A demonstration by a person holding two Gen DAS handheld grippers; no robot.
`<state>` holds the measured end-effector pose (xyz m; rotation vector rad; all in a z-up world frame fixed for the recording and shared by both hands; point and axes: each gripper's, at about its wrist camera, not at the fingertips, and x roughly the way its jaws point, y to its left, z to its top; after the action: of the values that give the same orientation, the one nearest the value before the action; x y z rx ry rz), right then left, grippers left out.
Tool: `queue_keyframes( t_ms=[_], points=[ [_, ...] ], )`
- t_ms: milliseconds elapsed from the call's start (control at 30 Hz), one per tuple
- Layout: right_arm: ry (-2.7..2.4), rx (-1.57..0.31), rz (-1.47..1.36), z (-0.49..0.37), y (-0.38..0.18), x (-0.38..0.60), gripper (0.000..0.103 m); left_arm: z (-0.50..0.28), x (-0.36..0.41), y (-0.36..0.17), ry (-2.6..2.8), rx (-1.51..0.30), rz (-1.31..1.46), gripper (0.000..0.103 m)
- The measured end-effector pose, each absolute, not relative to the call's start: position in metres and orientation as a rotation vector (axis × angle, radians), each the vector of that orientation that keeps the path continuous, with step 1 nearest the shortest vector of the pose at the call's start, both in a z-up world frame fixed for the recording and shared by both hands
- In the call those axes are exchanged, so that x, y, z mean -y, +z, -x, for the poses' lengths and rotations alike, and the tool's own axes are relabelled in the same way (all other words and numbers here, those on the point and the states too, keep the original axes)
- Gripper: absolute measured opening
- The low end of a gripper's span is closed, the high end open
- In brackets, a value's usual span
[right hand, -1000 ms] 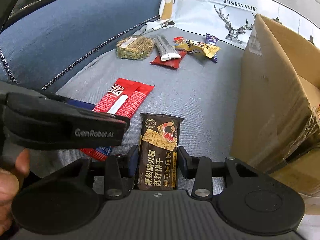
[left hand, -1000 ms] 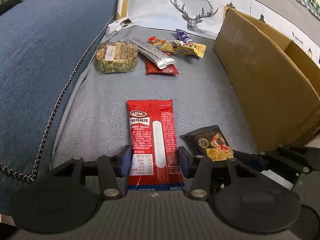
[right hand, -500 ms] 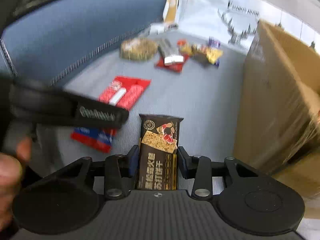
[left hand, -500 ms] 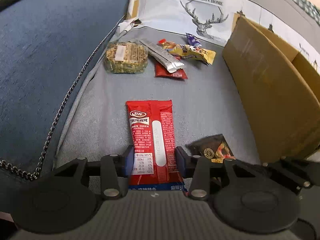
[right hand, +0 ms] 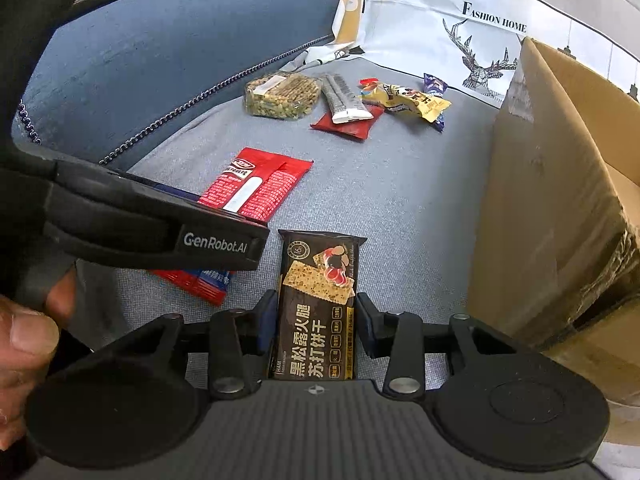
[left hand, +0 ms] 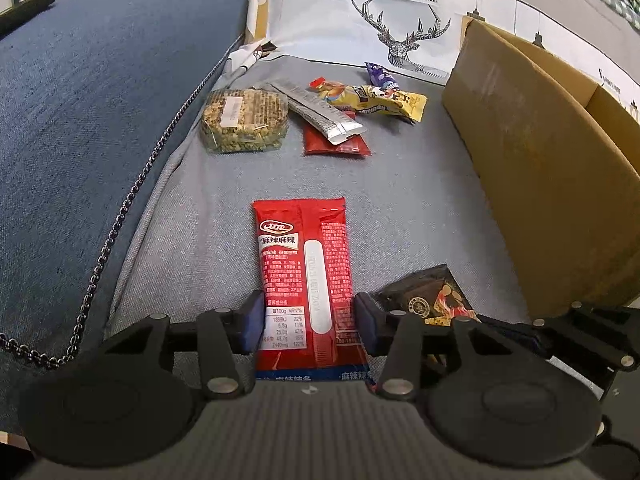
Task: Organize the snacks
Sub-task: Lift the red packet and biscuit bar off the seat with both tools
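— Left wrist view: where's that flat red foil snack packet (left hand: 307,280)?

— Lower centre, lying on the grey sofa cushion (left hand: 420,208) between the left gripper (left hand: 308,322) fingers. The jaws are opening, with slivers of gap at both pads.

— And the right wrist view?

— The right gripper (right hand: 315,326) is clamped on a dark brown cracker packet (right hand: 318,304), bottom centre. The brown cardboard box (right hand: 552,216) stands along the right edge.

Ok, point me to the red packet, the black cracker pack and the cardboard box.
Red packet (left hand: 304,280): left wrist view, middle of its printed face.
Black cracker pack (right hand: 318,304): right wrist view, centre of its front.
Cardboard box (right hand: 548,200): right wrist view, its near side wall.
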<state>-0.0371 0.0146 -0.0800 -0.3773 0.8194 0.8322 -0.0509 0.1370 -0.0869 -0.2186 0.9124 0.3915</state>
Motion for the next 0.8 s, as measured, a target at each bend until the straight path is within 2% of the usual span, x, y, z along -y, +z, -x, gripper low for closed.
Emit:
queue_keyframes(
  t_ms=[200,800],
  points=[
    [0.83,-0.812,0.378,0.038,-0.08,-0.014,0.042,0.053,-0.14,-0.085,0.399,-0.895,0.243,0.048],
    [0.844,-0.699,0.33,0.042,-0.061,-0.008,0.042,0.071,-0.141,-0.055,0.382,-0.727,0.294,0.047]
  ],
)
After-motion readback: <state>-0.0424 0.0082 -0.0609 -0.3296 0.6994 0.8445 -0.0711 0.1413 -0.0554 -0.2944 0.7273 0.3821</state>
